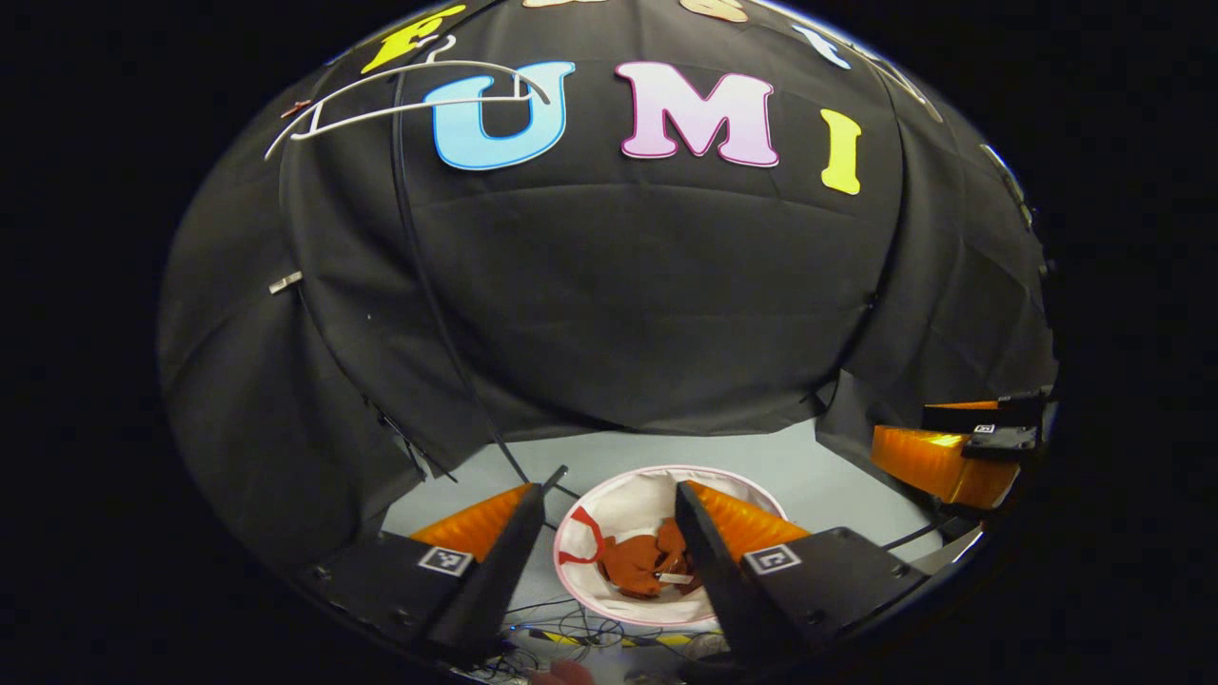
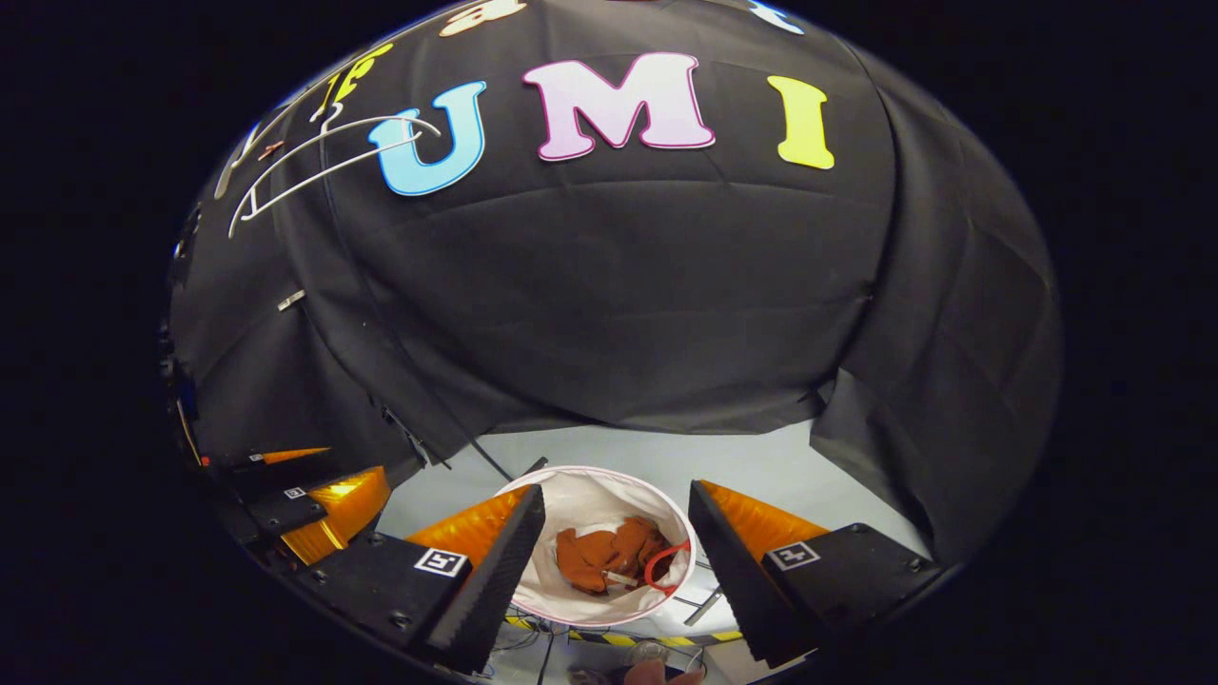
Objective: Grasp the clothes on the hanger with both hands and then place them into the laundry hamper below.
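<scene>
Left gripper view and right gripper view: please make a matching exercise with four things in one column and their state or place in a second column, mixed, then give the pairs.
Things
1. hanger
2. orange-brown clothes
3. laundry hamper
4. left claw

States or places
A. lying crumpled inside the hamper
B. open, holding nothing
C. bare, high on the booth wall
D. standing on the floor below the claws

Pairs: 1-C, 2-A, 3-D, 4-B

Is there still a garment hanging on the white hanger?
No, the white hanger hangs bare against the booth wall, while the rust-coloured clothes lie inside the laundry hamper below.
</scene>
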A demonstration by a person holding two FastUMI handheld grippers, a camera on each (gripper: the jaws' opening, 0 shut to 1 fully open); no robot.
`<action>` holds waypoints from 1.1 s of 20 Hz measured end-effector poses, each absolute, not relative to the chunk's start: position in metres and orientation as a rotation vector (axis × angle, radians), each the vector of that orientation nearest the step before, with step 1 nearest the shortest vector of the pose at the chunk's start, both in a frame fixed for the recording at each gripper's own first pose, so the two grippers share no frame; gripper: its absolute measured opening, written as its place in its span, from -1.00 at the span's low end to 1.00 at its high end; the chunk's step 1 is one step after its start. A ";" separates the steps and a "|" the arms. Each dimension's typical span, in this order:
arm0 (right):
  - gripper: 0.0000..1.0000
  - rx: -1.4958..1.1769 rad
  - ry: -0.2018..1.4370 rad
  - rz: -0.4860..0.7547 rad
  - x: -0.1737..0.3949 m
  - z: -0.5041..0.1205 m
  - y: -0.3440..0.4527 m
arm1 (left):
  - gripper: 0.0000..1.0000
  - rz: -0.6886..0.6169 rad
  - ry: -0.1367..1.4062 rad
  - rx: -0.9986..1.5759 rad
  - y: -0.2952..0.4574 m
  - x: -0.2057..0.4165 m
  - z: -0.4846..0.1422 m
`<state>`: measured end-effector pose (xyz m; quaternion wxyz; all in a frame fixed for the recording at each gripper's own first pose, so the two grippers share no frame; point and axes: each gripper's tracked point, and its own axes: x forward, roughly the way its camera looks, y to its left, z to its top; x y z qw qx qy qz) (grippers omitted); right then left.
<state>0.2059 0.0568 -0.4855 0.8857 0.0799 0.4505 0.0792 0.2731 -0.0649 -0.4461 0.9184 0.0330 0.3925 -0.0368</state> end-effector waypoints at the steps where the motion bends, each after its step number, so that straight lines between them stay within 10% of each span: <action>1: 0.96 0.168 0.940 0.156 0.202 -0.485 0.055 | 0.92 -0.086 0.799 0.075 -0.065 0.273 -0.445; 22: 0.96 0.141 0.619 0.071 0.153 -0.287 0.043 | 0.93 -0.137 0.537 -0.004 -0.056 0.198 -0.277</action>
